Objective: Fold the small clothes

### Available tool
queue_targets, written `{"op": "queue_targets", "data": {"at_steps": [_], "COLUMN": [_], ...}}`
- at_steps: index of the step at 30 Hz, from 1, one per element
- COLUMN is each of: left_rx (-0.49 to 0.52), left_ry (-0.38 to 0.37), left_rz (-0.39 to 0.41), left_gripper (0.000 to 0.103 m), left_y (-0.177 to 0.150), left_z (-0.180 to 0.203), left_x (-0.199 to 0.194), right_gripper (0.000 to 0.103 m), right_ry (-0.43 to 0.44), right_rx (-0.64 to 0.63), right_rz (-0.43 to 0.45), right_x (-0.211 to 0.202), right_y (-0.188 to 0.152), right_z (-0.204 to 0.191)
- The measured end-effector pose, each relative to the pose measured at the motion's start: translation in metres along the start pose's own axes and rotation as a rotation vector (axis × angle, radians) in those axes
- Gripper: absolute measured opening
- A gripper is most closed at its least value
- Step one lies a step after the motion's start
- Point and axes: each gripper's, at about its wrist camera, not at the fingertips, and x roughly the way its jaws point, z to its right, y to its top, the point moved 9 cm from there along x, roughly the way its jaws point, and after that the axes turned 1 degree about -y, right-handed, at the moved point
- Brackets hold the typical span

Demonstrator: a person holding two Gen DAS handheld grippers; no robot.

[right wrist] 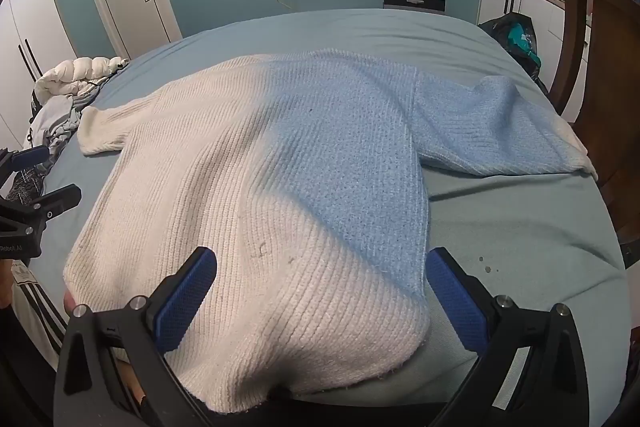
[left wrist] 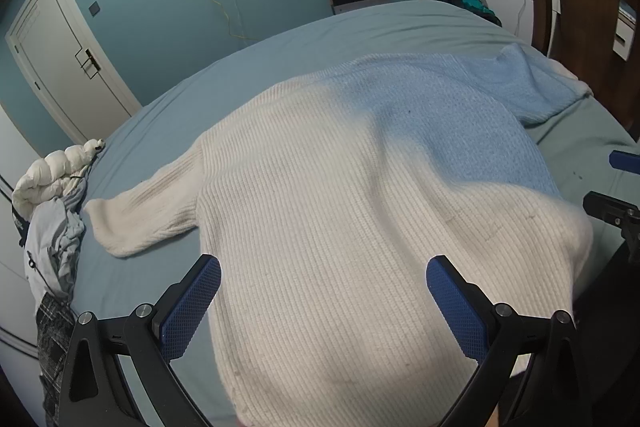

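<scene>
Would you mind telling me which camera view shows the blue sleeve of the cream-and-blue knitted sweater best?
The right wrist view: the blue sleeve lies whole across the grey-blue bed sheet, from shoulder to pale cuff. The left wrist view shows the same sleeve squeezed near the picture's right edge, smaller and foreshortened, beside the brown wooden chair.

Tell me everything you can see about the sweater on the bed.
The sweater is a chunky ribbed knit, cream fading into light blue. It lies spread flat on the blue-grey bed, both sleeves stretched out sideways, its hem hanging over the near edge. A few dark specks mark the cream part. Nothing grips it.
</scene>
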Motion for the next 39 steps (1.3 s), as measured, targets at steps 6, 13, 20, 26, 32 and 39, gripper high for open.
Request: {"op": "queue_targets", "data": {"at_steps": [6,13,20,26,32,39], "left_rx": [0.001,-0.007,-0.014,-0.011,-0.012,-0.014], "left_ry": [-0.001,-0.007,-0.011,-0.003,-0.003,-0.015], "left_rz": [-0.001,0.004,-0.008,-0.001,-0.003,0.015], "left_gripper": [0.103,0.103,0.103,0.103,0.103,0.103], "left_y": [0.000,0.000,-0.001,-0.001,-0.001,0.000], "left_z": [-0.001,-0.002,-0.002,-0.001,-0.001,0.000], "left_x": [0.000,-0.002,0.001,-0.001,-0.003,-0.010], "right_gripper": [0.102,0.102,0.102,0.102,0.102,0.102], "right_ry": [0.001,0.001,-0.009,-0.012,0.006,0.117], "right_rx": [0.001,-0.001,0.000,0.001,0.019,0.106], "right_rz": [0.000,-0.001,-0.002,0.008,0.012,-0.001], "right_x": [0.000,0.000,-0.001,-0.002,-0.004,-0.011], "right_y": [0.000,0.000,-0.001,0.000,0.001,0.004], "right_z": [0.000,0.002,-0.001,0.001,0.001,0.010]}}
